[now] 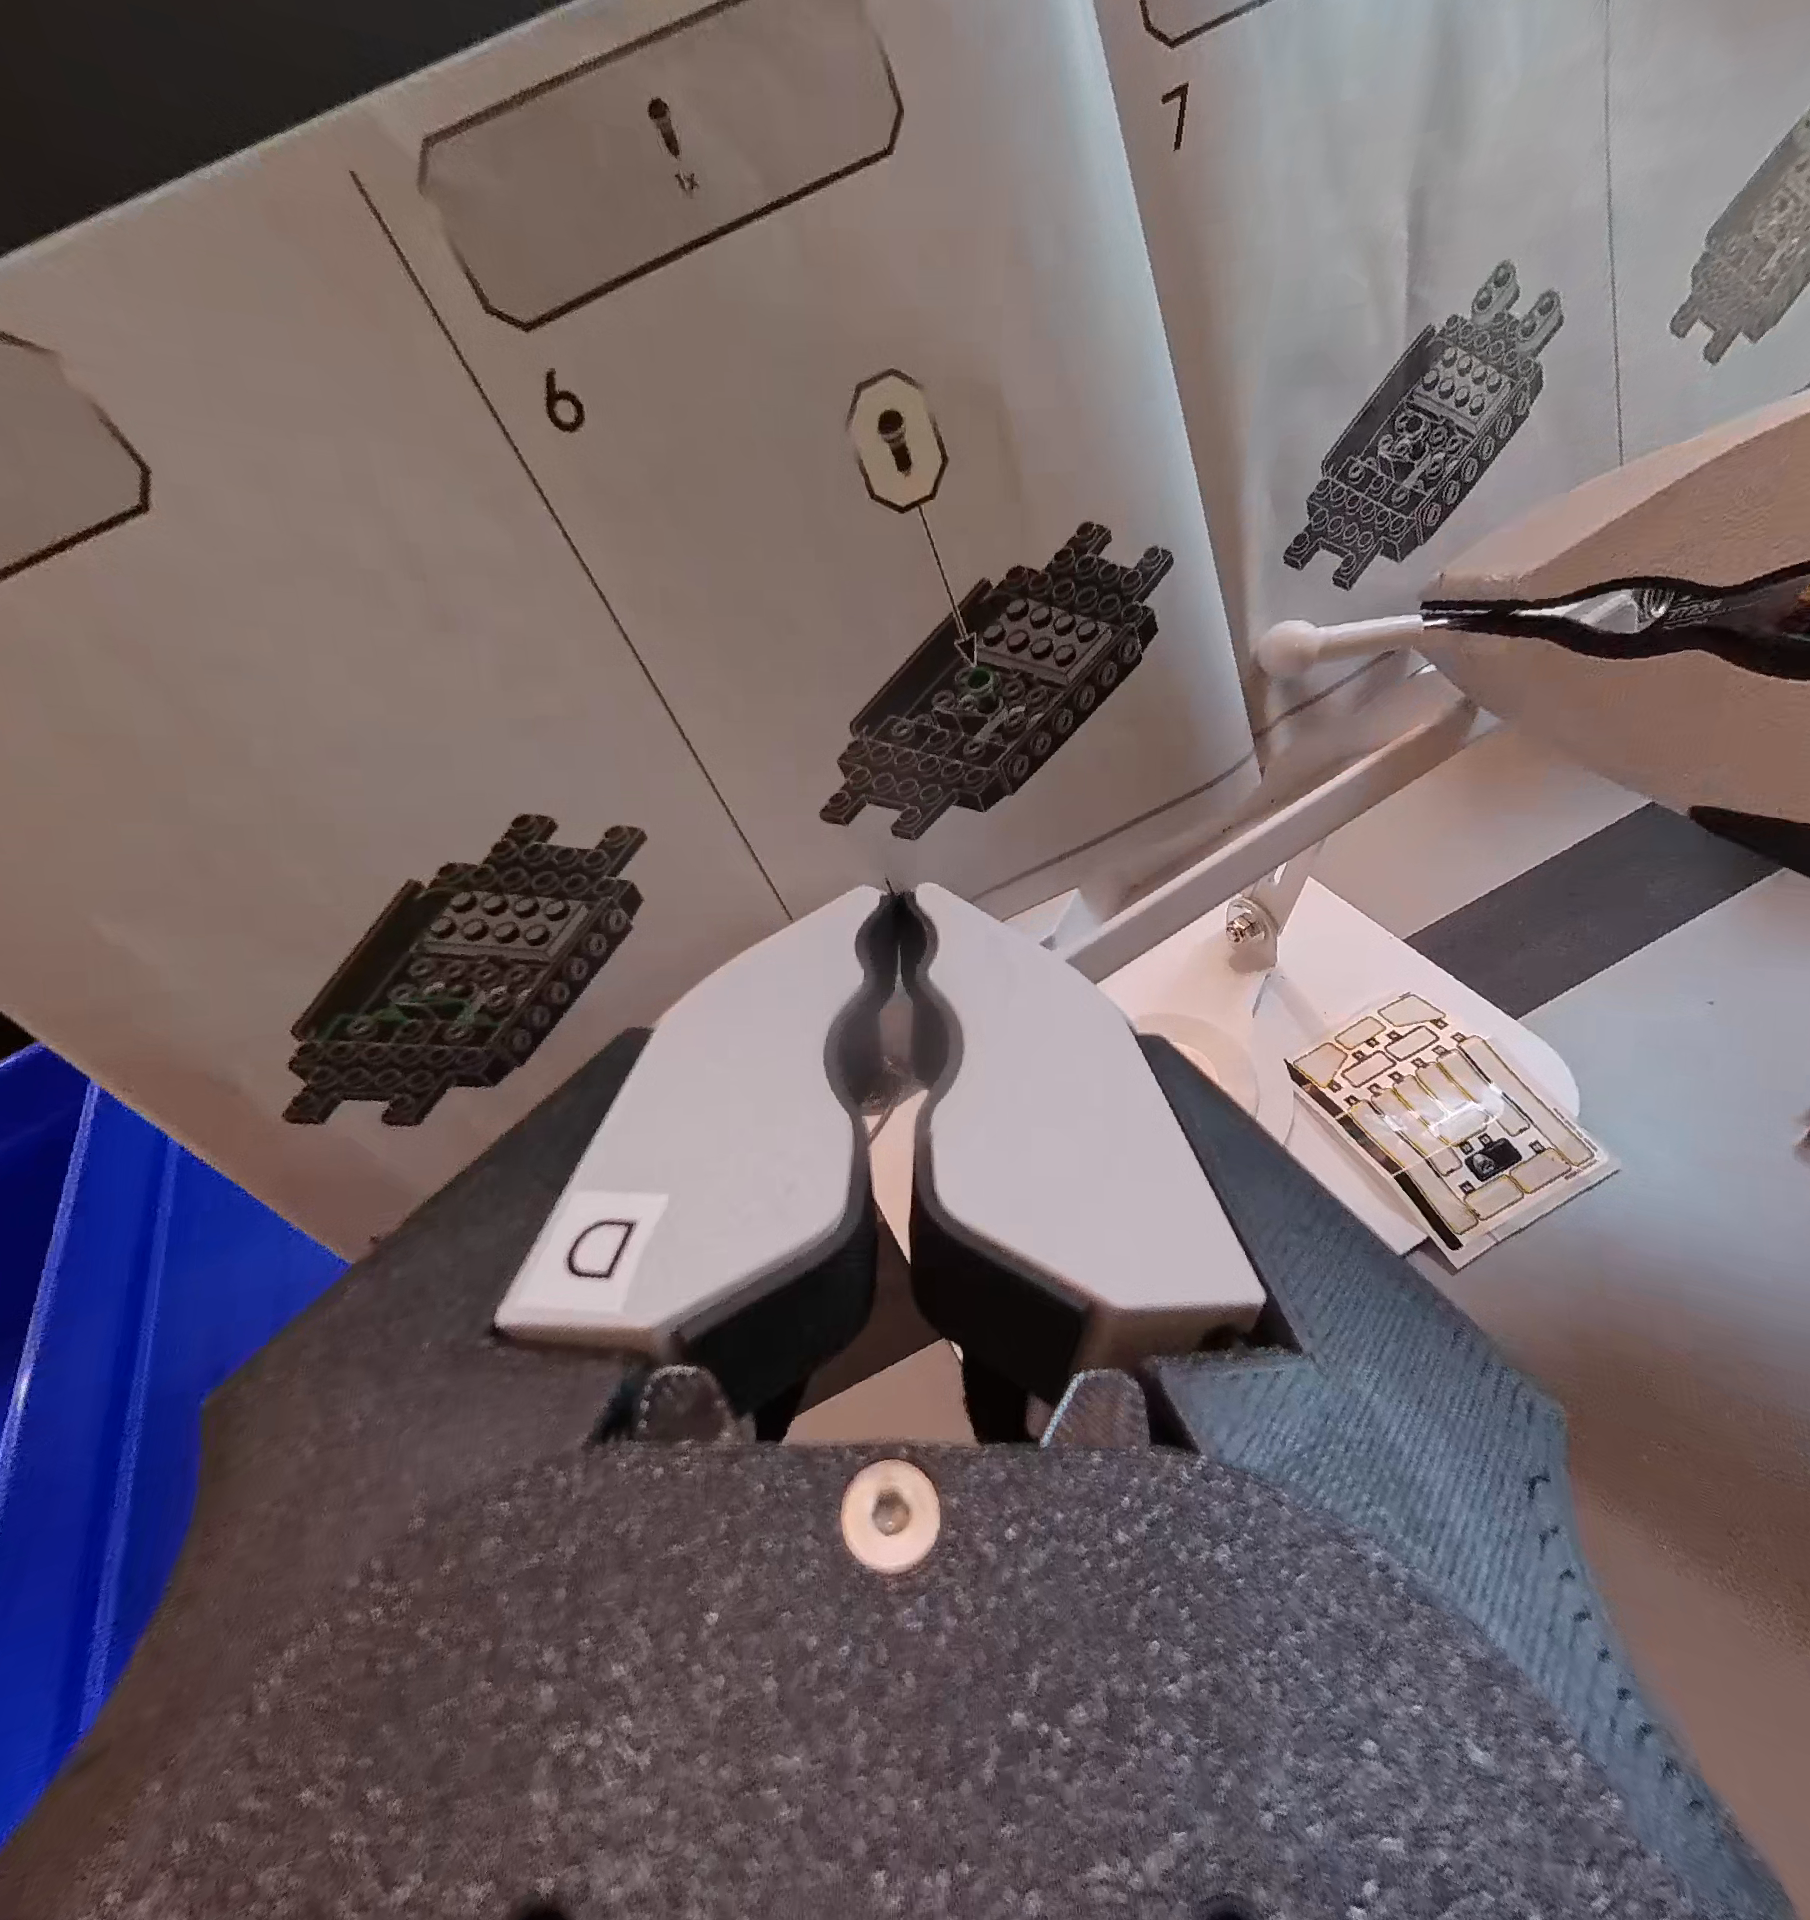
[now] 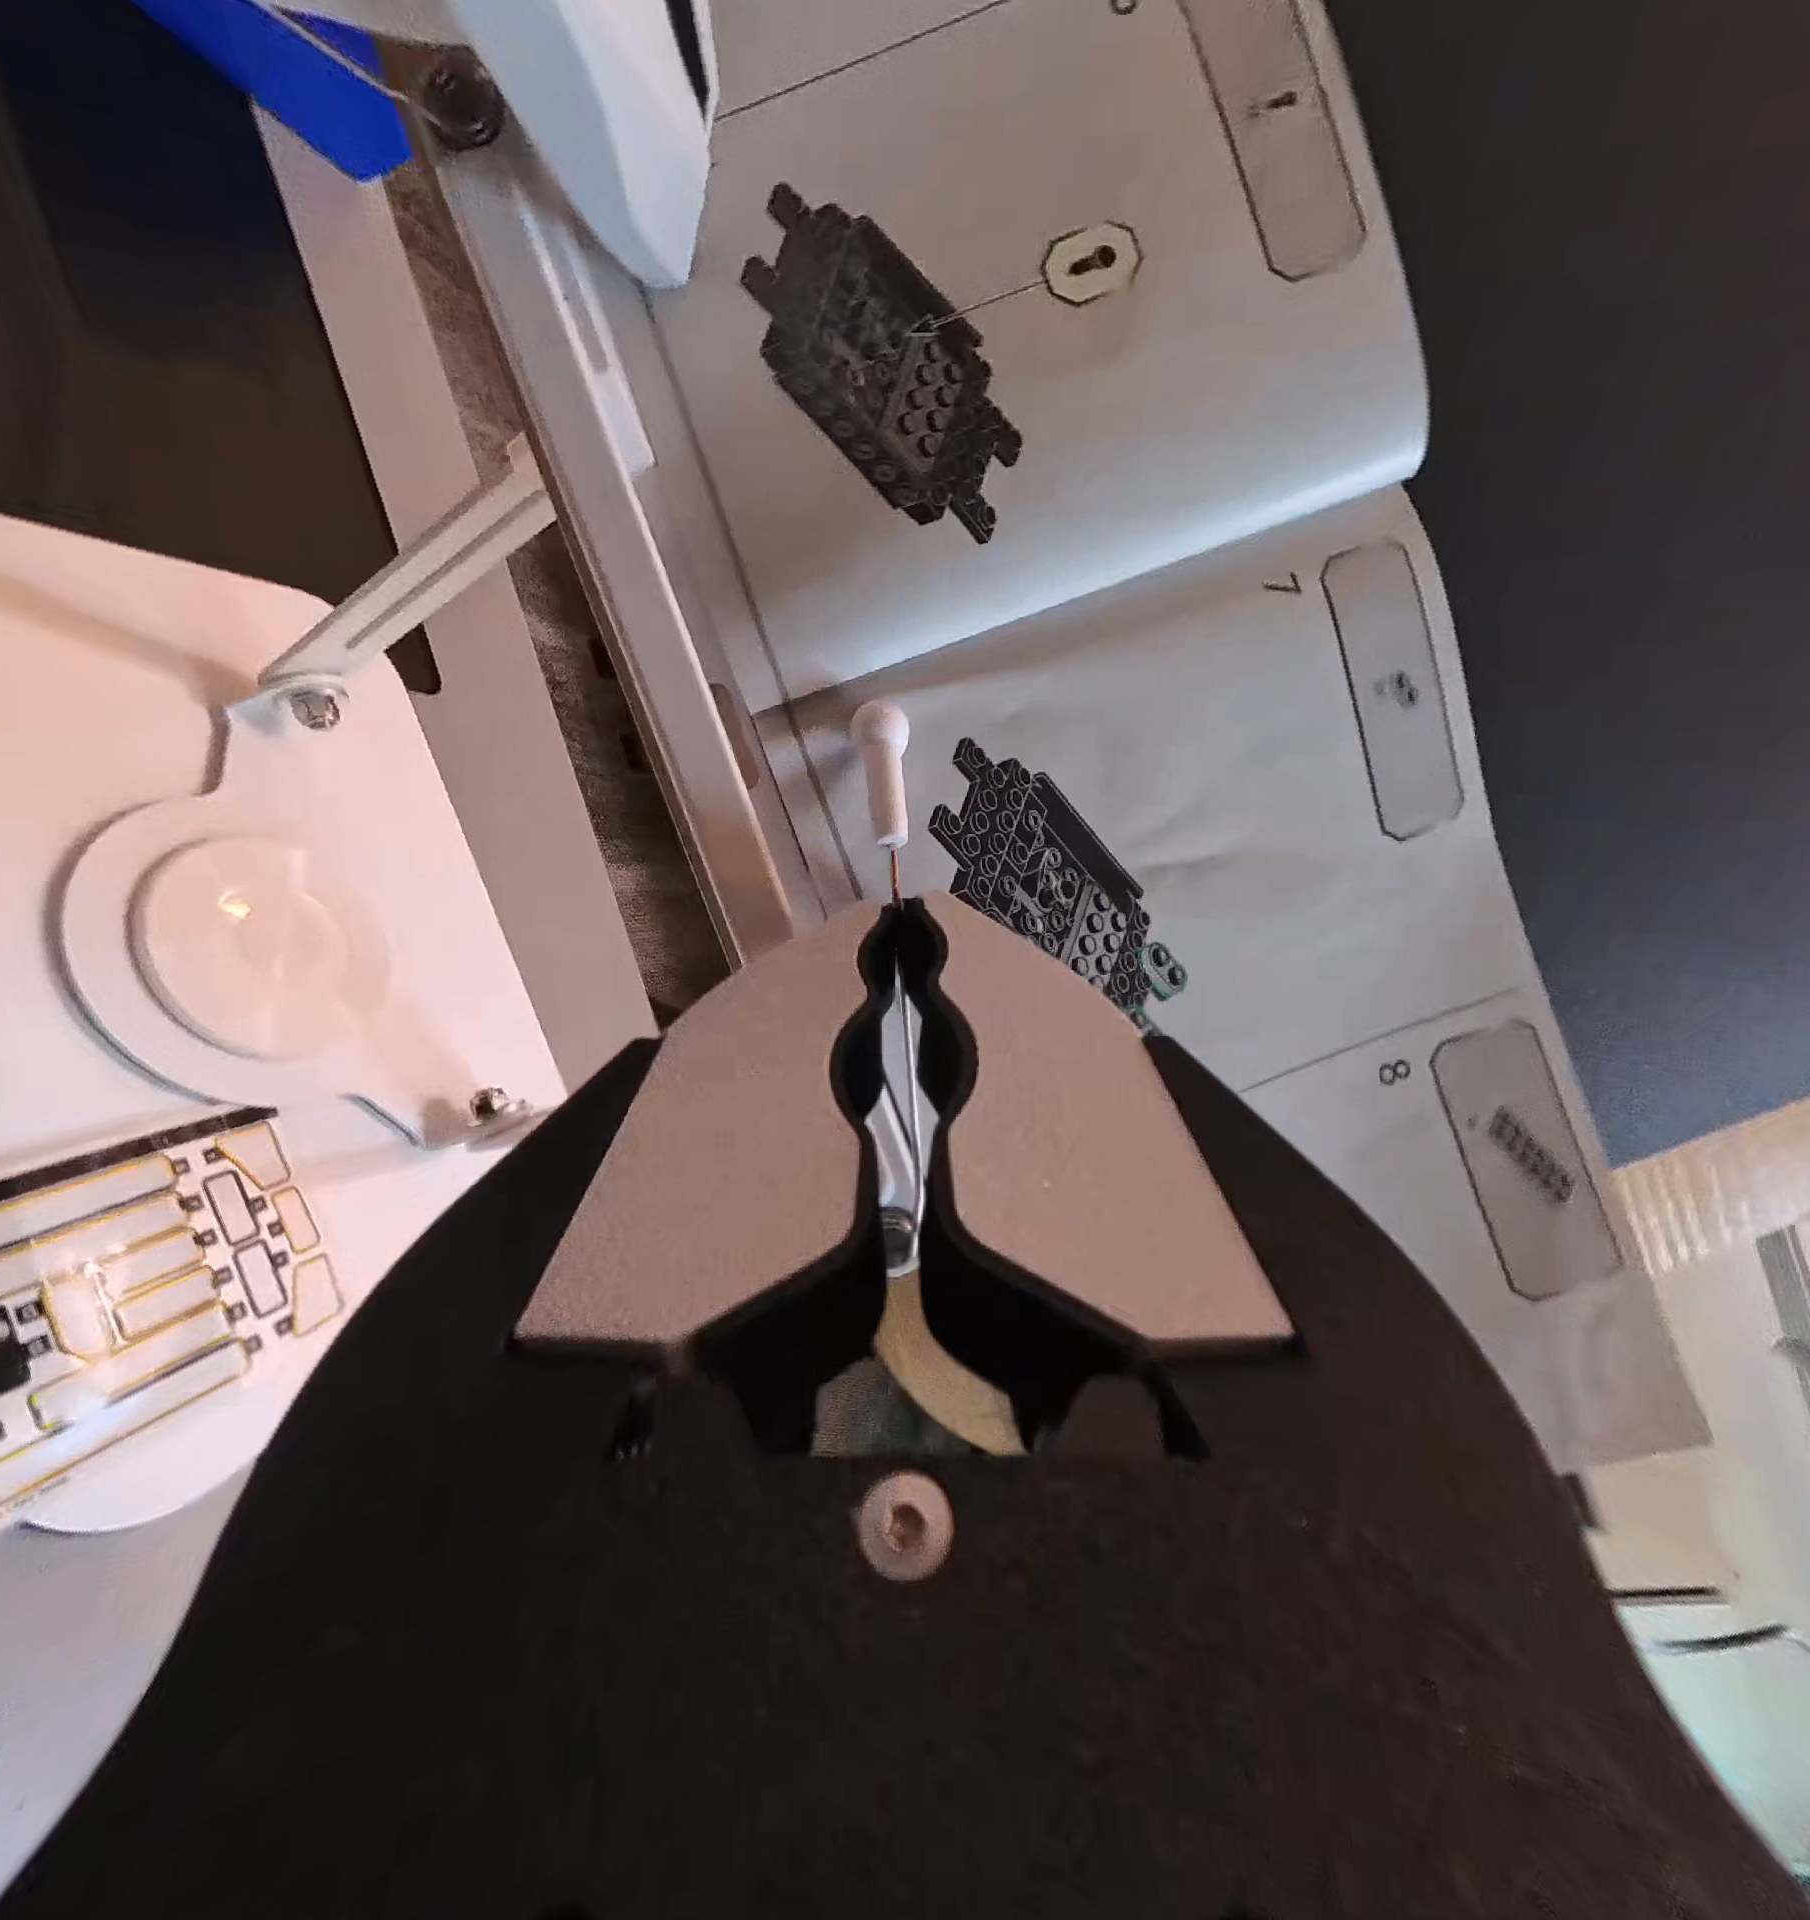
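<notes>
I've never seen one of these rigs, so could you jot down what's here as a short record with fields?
Left hand-held gripper: shut, nothing visible between the tips
Right hand-held gripper: shut on a thin metal rod that ends in a white knob
Backdrop: open instruction booklet with brick-model drawings, propped on a white stand
Beside it: sticker sheet, blue bin
</notes>
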Tool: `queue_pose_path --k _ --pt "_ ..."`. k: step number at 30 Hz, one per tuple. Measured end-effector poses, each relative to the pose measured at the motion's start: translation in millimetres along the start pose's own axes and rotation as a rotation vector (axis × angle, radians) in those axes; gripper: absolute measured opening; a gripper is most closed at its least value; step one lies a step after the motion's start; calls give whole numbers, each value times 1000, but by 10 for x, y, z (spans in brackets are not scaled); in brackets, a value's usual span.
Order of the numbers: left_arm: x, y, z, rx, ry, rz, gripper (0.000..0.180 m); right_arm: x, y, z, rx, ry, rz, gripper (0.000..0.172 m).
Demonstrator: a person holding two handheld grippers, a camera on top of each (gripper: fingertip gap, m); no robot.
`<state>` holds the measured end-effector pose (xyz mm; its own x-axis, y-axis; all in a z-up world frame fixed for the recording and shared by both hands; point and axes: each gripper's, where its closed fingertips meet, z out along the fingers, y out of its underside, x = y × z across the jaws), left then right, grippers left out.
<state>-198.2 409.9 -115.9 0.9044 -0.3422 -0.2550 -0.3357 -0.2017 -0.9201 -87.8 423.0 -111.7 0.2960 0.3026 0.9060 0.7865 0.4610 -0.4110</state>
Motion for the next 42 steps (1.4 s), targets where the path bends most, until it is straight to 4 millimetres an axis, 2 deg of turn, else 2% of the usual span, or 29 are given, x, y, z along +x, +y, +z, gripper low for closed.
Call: queue_pose_path --k 5,8,12,17,20,24,28,30,32,35,38,40,42 --pt "-10 50 -33 -12 2 -9 0 13 13 3 -16 -3 -7 2" --pt "-7 55 -122 0 2 -15 0 68 -32 -102 3 32 72 14" --pt "63 41 -313 60 2 -19 0 163 9 -448 53 74 314 23" --pt "222 63 -449 94 6 -6 0 179 328 -886 43 99 607 29" --pt "295 86 -467 90 10 -2 0 59 400 -1135 43 54 729 30" --pt "355 98 -534 88 12 17 0 -187 281 -1553 61 -58 737 30" --pt "415 108 -673 96 16 19 0 -509 203 -2006 43 -186 735 30" --pt "490 106 -776 103 31 19 0 -730 194 -2207 12 -294 736 30" --pt "660 124 -906 96 81 16 0 -957 179 -2396 -7 -418 743 31" --pt "1177 280 -1143 28 263 7 8 -1310 200 -2647 -53 -615 736 34" --pt "1784 618 -1403 -95 443 41 16 -1629 198 -2836 -63 -786 719 37" --pt "2170 913 -1565 -194 548 59 23 -1747 218 -2831 -67 -814 730 38" --pt "2528 1233 -1681 -312 640 54 34 -1853 207 -2794 -86 -871 816 41"
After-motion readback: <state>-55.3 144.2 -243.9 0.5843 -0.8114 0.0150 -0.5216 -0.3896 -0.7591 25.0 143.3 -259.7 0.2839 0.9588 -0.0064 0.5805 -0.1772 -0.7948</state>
